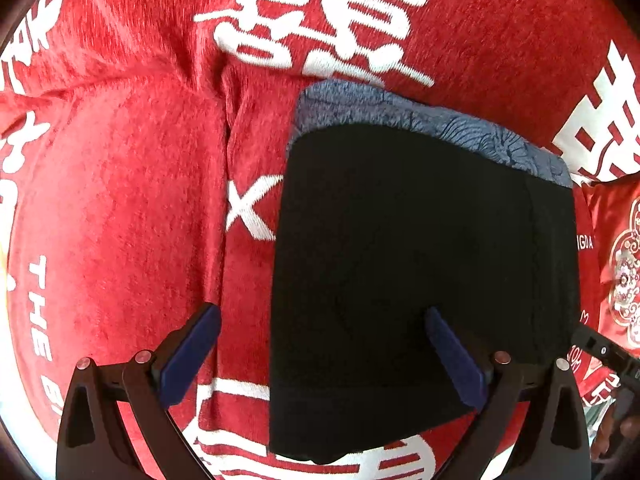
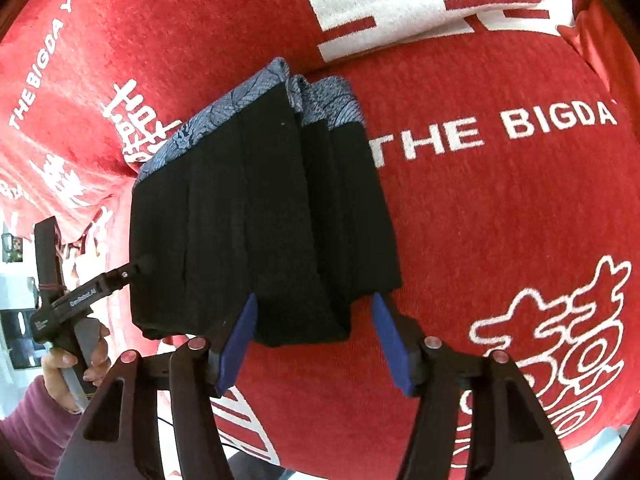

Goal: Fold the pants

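Observation:
The black pants (image 1: 420, 272) lie folded into a compact stack on the red blanket, with a blue-grey patterned band (image 1: 432, 128) along the far edge. My left gripper (image 1: 320, 312) is open, its right finger over the pants and its left finger over the blanket. In the right wrist view the folded pants (image 2: 256, 220) show several layers with the patterned band (image 2: 240, 96) at the far end. My right gripper (image 2: 314, 300) is open and straddles the near corner of the stack. The left gripper (image 2: 132, 268) shows there at the stack's left edge.
A red blanket (image 1: 120, 200) with white characters and "THE BIGDAY" lettering (image 2: 520, 128) covers the whole surface. It has a deep crease (image 1: 224, 152) left of the pants. A hand in a purple sleeve (image 2: 60, 372) holds the left gripper's handle at the blanket's left edge.

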A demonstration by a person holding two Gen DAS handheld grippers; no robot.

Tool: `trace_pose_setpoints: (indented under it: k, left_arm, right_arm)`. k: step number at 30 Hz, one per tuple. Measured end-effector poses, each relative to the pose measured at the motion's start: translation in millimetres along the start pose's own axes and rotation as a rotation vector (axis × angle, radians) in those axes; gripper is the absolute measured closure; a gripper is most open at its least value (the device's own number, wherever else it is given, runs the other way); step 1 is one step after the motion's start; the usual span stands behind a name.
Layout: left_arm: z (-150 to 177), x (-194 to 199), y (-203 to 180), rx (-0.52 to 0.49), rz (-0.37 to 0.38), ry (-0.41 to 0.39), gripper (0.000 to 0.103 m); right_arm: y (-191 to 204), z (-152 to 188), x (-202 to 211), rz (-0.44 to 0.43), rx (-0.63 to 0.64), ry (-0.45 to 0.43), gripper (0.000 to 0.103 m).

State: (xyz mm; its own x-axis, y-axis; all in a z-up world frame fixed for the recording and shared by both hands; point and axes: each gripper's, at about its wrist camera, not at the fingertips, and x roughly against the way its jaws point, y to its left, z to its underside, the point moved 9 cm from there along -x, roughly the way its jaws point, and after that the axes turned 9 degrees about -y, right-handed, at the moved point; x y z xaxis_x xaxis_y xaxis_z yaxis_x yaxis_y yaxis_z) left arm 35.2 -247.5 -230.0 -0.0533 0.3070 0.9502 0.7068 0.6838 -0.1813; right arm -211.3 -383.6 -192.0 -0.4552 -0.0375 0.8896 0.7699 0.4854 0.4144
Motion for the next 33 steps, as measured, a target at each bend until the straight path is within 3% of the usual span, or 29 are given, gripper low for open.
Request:
trace_pose_setpoints:
  k: [11,17,23,29,33]
  left_arm:
    - [-30,0,-1,-0.015,0.063,-0.010,0.001]
    - [-41,-3,-1,-0.033,0.092,-0.013,0.001]
    - [-50,-8,-5,-0.051,0.200,0.023,0.001]
    - [-44,-24,-8,-0.100,0.241,0.065,0.001]
    - [-47,-36,-15,-0.069,0.283,0.057,0.001]
  right_arm:
    - [-19,-26,0,-0.050,-0.016,-0.013,0.029]
    - [-15,-42,-12,-0.156,-0.008,0.019,0.029]
    - [-22,-49,-28,-0.250,-0.017,0.058,0.028]
    - [-33,-50,-39,-0.308,-0.007,0.095,0.028]
    - [-31,-56,-51,-0.364,-0.013,0.120,0.028]
